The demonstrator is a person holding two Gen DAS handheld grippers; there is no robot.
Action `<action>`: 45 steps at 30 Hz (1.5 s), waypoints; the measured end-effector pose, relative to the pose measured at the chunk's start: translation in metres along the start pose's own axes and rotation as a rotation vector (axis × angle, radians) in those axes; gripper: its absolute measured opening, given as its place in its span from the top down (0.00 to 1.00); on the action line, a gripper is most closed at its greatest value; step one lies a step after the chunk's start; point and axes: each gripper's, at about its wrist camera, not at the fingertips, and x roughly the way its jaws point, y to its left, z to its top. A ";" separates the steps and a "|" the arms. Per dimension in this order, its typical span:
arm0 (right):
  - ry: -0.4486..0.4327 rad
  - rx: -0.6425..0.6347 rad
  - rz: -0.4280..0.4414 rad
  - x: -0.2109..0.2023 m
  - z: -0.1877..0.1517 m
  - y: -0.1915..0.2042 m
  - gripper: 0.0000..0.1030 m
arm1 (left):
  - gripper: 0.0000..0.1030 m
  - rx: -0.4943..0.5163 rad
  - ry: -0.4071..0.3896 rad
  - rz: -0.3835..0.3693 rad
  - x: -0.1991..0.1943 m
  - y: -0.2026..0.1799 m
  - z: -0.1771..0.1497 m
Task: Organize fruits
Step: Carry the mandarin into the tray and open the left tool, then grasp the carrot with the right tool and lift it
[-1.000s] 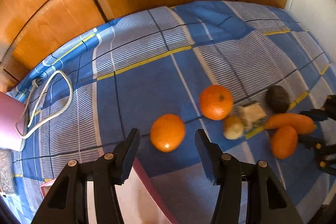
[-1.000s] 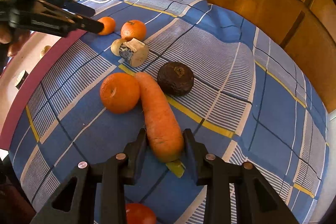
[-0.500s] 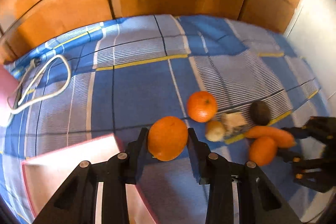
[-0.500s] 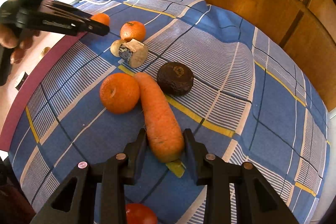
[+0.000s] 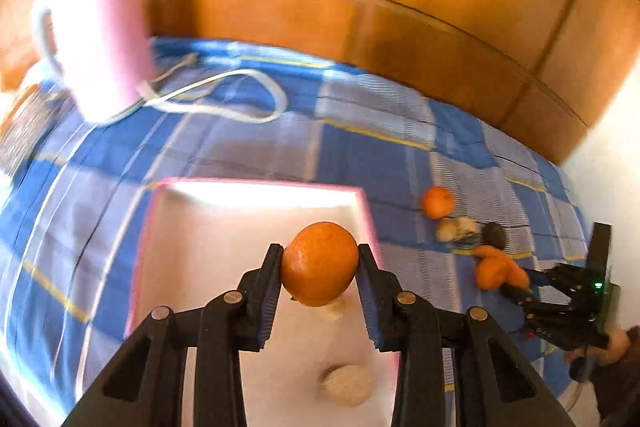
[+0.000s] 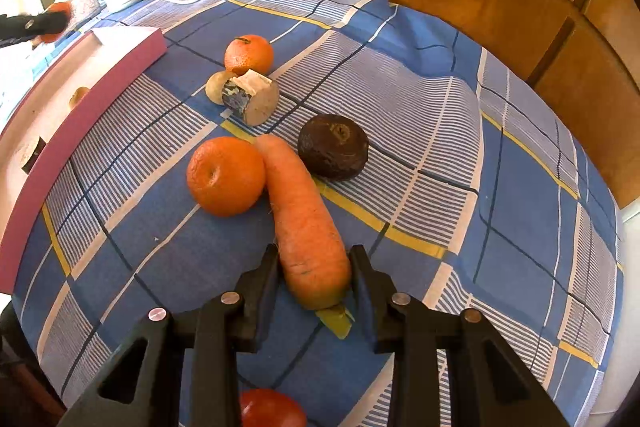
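Left fingers [image 5: 320,269] clamp orange [image 5: 319,263] above pink tray [image 5: 256,187] holding pale pieces; right fingers [image 6: 314,267] straddle carrot [image 6: 306,223].

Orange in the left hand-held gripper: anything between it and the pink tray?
Nothing visible. The orange, clamped in the left hand-held gripper, hangs over the pink tray; two small pale items lie nearer the camera.

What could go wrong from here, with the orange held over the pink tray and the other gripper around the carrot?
1. The orange, round and pinched only at its sides by the left gripper, may slip or roll when released into the pink tray.
2. The carrot touches a second orange; lifting with the right gripper may nudge it rolling.
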 end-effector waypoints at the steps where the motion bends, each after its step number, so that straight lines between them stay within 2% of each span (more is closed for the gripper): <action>1: 0.000 -0.001 -0.007 0.000 0.000 0.000 0.67 | 0.65 -0.006 0.006 0.015 0.001 0.005 -0.004; 11: -0.004 0.019 -0.057 -0.002 -0.003 0.003 0.67 | 0.63 -0.071 0.055 0.099 0.016 0.027 -0.051; 13: -0.004 0.021 -0.066 -0.002 -0.003 0.005 0.67 | 0.55 -0.085 0.043 0.120 0.012 0.027 -0.058; 18: -0.007 0.028 -0.091 -0.005 -0.004 0.009 0.67 | 0.49 -0.095 -0.019 0.132 -0.009 0.020 -0.069; 21: -0.005 0.047 -0.100 -0.007 -0.003 0.009 0.67 | 0.42 -0.080 -0.055 0.123 -0.023 0.014 -0.075; 24: -0.001 0.081 -0.097 -0.008 -0.002 0.008 0.67 | 0.41 -0.071 -0.064 0.112 -0.030 0.010 -0.078; 30: 0.010 0.247 0.018 -0.011 -0.004 -0.005 0.67 | 0.41 -0.079 -0.057 0.101 -0.035 0.010 -0.086; 37: -0.011 0.498 0.222 -0.020 -0.019 -0.025 0.69 | 0.38 -0.088 -0.055 0.093 -0.037 0.011 -0.093; 45: -0.040 0.678 0.391 -0.027 -0.039 -0.032 0.69 | 0.37 -0.096 -0.060 0.085 -0.041 0.011 -0.096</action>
